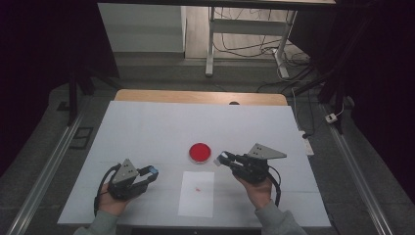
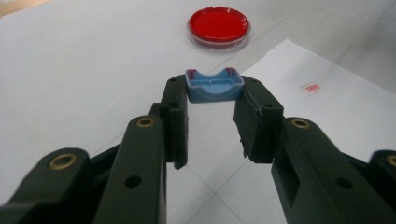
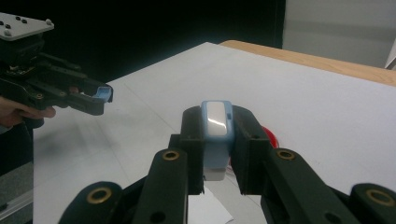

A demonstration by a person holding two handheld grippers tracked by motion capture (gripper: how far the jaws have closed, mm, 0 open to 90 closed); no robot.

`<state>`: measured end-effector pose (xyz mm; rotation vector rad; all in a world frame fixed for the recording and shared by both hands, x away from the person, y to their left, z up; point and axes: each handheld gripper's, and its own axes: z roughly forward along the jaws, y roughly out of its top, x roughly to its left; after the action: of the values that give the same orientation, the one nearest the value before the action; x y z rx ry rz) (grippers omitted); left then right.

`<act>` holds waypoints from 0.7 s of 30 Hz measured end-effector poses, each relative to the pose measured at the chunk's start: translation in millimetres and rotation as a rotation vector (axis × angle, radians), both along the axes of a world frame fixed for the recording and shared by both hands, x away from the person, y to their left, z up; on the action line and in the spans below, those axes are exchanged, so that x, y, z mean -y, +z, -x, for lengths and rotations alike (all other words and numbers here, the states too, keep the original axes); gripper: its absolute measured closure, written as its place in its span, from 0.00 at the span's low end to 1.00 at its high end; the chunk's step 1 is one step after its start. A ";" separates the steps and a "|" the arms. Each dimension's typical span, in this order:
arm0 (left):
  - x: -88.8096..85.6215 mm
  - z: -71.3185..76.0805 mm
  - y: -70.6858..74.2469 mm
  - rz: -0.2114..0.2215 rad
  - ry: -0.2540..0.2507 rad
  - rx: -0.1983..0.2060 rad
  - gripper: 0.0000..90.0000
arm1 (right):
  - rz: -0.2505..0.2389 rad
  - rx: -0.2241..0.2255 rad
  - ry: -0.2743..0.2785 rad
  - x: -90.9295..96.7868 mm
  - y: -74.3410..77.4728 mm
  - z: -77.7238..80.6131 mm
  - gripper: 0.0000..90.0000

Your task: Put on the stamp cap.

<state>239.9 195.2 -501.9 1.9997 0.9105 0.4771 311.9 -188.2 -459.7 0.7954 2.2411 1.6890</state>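
While both hands hang just above the white table (image 1: 147, 127), each gripper has a small blue plastic piece pinched at its tips. Left gripper (image 2: 212, 98), seen at lower left in the high view (image 1: 150, 172), is clamped on a blue tray-like piece (image 2: 214, 87): open hollow side up, darker rim w/ reddish corners, held across its width betw. the two pads (image 2: 173, 112). In the left gripper view it sits above bare table, w/ the red dish (image 2: 218, 25) further ahead and a white paper sheet (image 2: 322, 116) to the right; the sheet carries a small red mark (image 2: 312, 87). Right gripper (image 3: 215, 126), at (image 1: 221, 158) in the high view, is closed on a pale blue piece w/ white face (image 3: 215, 122), held on edge, narrow side betw. the pads (image 3: 192, 135); probably a cap or lid, but the shot is too dim to be sure. Its tips sit just right of the red dish (image 1: 199, 152) in the high view, not touching it as far as can be told. Paper sheet (image 1: 196, 193) lies on the table near the person's edge, roughly betw. the two hands, just below the dish. Right gripper view also catches the left gripper (image 3: 100, 95) off to the left w/ its blue piece (image 3: 104, 93), well apart from the right one.
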 end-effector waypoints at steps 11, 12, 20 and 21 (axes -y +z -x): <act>20.3 -2.4 6.4 -0.014 -0.036 0.012 0.73 | -0.008 0.006 0.003 -1.7 2.1 2.5 0.84; 21.8 -3.1 7.6 -0.013 -0.039 0.013 0.73 | -0.008 0.006 0.004 -1.8 2.1 2.6 0.84; 38.4 -14.1 18.2 -0.025 -0.079 0.028 0.73 | -0.021 0.006 0.003 -1.5 4.2 2.3 0.84; 41.4 -16.2 20.1 -0.026 -0.085 0.033 0.73 | -0.022 0.007 0.002 -1.3 4.5 2.3 0.84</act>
<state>256.1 153.8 -481.8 2.0390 0.7991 0.4745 309.6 -187.0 -455.2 0.7911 2.2237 1.7178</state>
